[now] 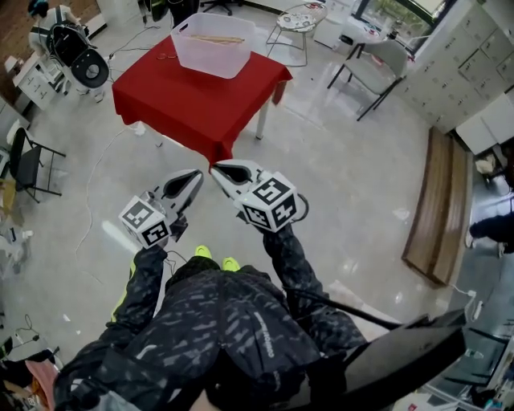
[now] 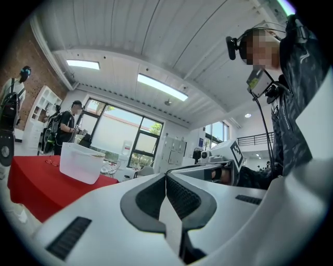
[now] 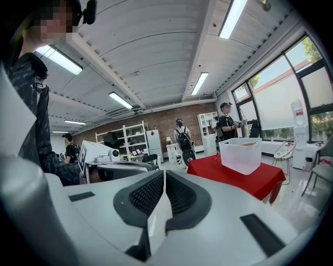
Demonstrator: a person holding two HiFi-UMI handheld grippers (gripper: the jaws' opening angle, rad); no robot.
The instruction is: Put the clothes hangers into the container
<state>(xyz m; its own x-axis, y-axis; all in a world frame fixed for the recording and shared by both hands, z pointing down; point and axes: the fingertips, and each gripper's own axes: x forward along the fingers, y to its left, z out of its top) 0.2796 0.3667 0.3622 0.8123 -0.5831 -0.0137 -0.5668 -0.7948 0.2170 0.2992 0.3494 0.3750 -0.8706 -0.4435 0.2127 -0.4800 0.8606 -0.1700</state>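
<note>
A translucent white container [image 1: 213,44] stands on a red-clothed table [image 1: 193,100] some way in front of me. A wooden clothes hanger [image 1: 217,38] lies inside it. My left gripper [image 1: 197,173] and right gripper [image 1: 215,168] hang side by side in front of my body, short of the table's near corner. Both are shut with nothing between the pads. In the left gripper view the jaws [image 2: 166,177] meet, with the container [image 2: 80,162] far off to the left. In the right gripper view the jaws [image 3: 164,175] meet too, and the container [image 3: 240,154] is far off to the right.
A small thin object [image 1: 165,56] lies on the cloth left of the container. A black chair [image 1: 32,164] stands at the left, a grey chair [image 1: 377,68] and a round side table [image 1: 299,20] beyond the red table, a wooden bench [image 1: 438,209] at the right. People stand in the background.
</note>
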